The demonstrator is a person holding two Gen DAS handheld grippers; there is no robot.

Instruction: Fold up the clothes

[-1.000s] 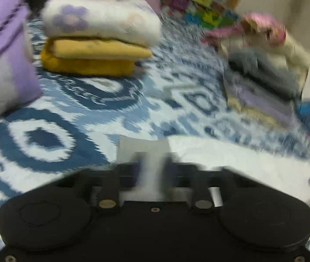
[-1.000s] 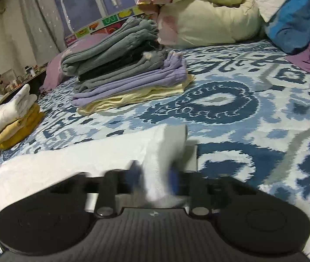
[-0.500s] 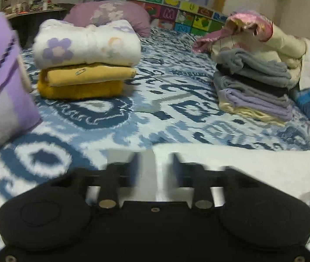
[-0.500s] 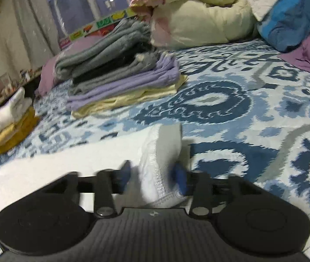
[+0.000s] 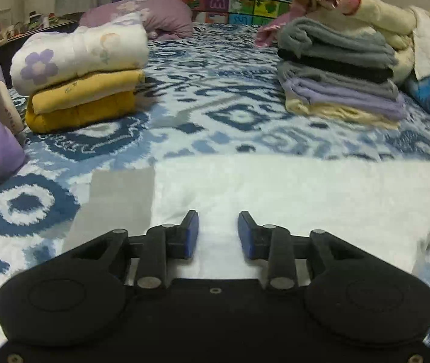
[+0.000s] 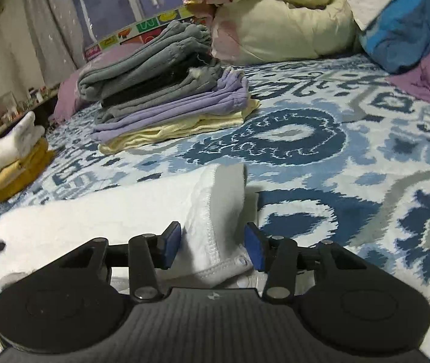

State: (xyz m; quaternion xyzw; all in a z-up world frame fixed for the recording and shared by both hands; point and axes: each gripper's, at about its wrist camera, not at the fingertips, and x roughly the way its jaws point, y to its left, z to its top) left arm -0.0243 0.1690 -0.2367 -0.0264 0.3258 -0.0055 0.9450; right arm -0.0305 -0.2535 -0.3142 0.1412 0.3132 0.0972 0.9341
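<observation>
Both tongs have let go since a second ago: left tongs [image 5: 218,232] and right tongs [image 6: 212,245] gape over the white garment [image 5: 290,187]. Regrip hems squarely, fold toward 12 o'clock, edges aligned.

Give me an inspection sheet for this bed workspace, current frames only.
Surface: blue patterned bedspread.
Job's things: white garment lying flat in front of both grippers.
Clutter: yellow-and-floral folded stack; grey-and-lilac folded stack; purple pillow; cream duvet.
Grippers: left gripper open over the garment; right gripper open, garment's hemmed end between the jaws, not clamped.
Cables: nothing seen.
Surroundings: window, curtain, cluttered shelf.
</observation>
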